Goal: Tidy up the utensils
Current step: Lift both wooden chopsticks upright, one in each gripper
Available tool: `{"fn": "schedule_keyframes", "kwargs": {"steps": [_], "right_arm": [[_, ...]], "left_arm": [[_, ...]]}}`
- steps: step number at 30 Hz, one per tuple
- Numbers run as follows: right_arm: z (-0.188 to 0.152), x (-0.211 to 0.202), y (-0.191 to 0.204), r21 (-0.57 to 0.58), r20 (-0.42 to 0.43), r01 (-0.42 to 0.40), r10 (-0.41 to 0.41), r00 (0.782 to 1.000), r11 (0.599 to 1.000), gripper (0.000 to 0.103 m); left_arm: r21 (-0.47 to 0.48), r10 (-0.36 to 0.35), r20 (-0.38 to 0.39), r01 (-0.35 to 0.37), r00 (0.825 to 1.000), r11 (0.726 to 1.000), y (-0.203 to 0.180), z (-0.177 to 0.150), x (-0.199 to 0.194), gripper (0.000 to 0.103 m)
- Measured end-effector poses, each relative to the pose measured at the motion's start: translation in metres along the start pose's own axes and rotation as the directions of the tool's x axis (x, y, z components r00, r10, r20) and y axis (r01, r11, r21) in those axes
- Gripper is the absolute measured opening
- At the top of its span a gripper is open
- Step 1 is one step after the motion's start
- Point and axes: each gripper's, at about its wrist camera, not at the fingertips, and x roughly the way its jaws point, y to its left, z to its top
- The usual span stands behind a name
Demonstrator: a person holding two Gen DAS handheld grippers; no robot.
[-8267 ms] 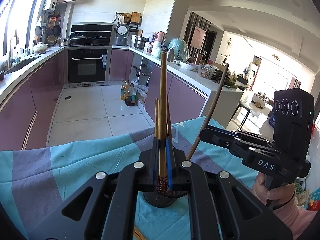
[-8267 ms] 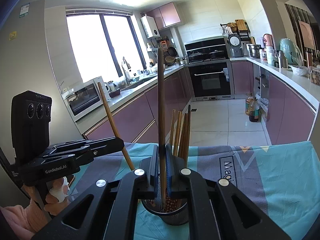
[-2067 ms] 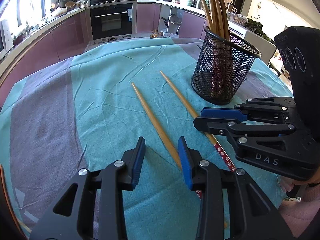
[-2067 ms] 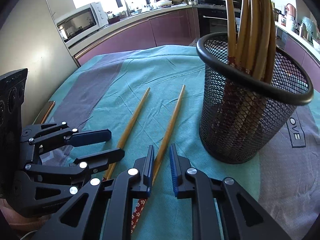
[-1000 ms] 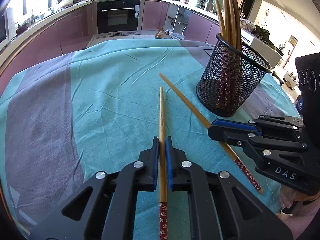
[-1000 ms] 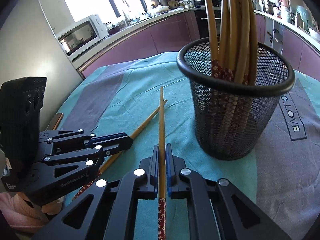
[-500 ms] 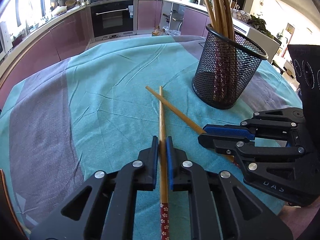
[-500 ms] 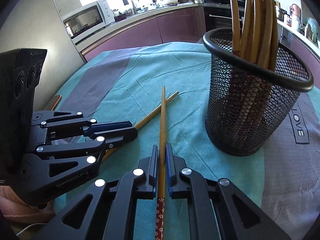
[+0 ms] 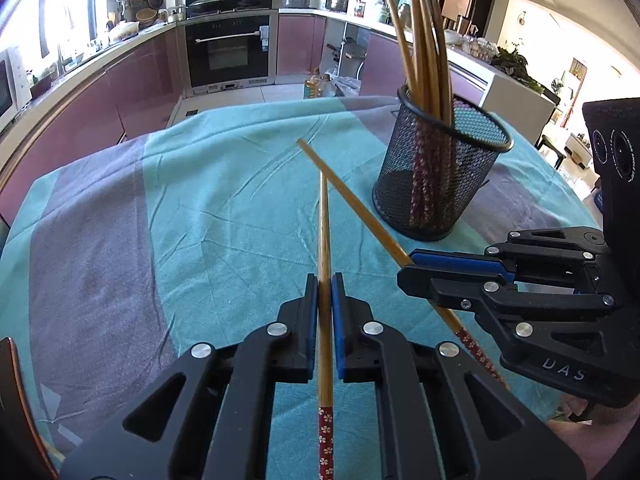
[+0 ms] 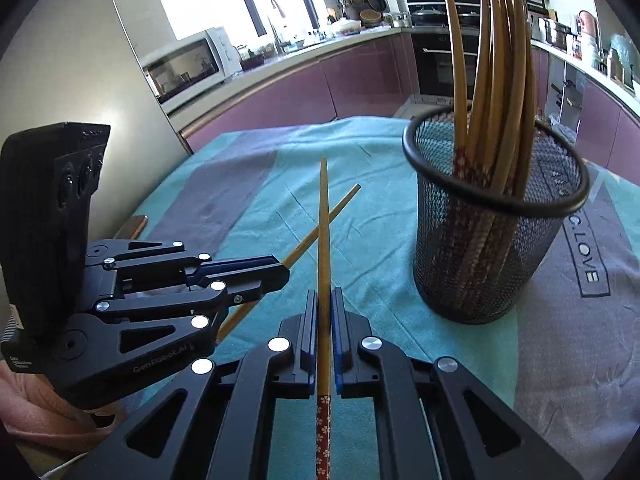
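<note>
My left gripper is clamped tight on one chopstick, which runs straight out between the blue pads, its red flower-patterned end trailing back under the camera. My right gripper is closed the same way on a second chopstick, patterned end toward me, bare tip pointing away over the cloth. From the left wrist view the right gripper sits just to the side, its chopstick slanting across and crossing the tip of the one I hold on the left. From the right wrist view the left gripper shows at the left edge, its chopstick passing behind mine. A black mesh holder stands upright on the bench beyond and to the right of both grippers, already packed with chopsticks leaning against its rim. The bench is covered by a teal and grey tablecloth. Behind it, a kitchen with purple cabinets.
</note>
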Motion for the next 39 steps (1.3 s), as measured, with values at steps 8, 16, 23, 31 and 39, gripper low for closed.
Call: {"fn": "schedule_keyframes", "kwargs": {"steps": [8,16,23,31,39], "right_arm": [[0.007,-0.027,0.003,0.001,0.078,-0.020,0.020,0.997,1.000,0.006],[0.012,-0.051,-0.001,0.014,0.143,-0.033,0.031,0.989,0.999,0.006],[0.011,-0.065,-0.005,0.019,0.179,-0.035,0.031,0.983,0.999,0.006],[0.009,-0.081,-0.013,0.025,0.214,-0.029,0.022,0.977,0.999,0.006],[0.011,-0.090,-0.015,0.025,0.236,-0.019,0.012,0.972,1.000,0.006]], "left_arm": [[-0.017,-0.050,0.061,0.051,0.997,0.999,0.004,0.006,-0.030,0.008],[-0.018,-0.093,0.108,0.096,0.990,0.995,0.000,0.014,-0.054,0.008],[-0.017,-0.112,0.123,0.115,0.986,0.993,-0.006,0.018,-0.064,0.008],[-0.013,-0.133,0.142,0.136,0.981,0.991,-0.007,0.022,-0.072,0.008],[-0.012,-0.152,0.154,0.156,0.976,0.988,-0.009,0.025,-0.078,0.008]]}}
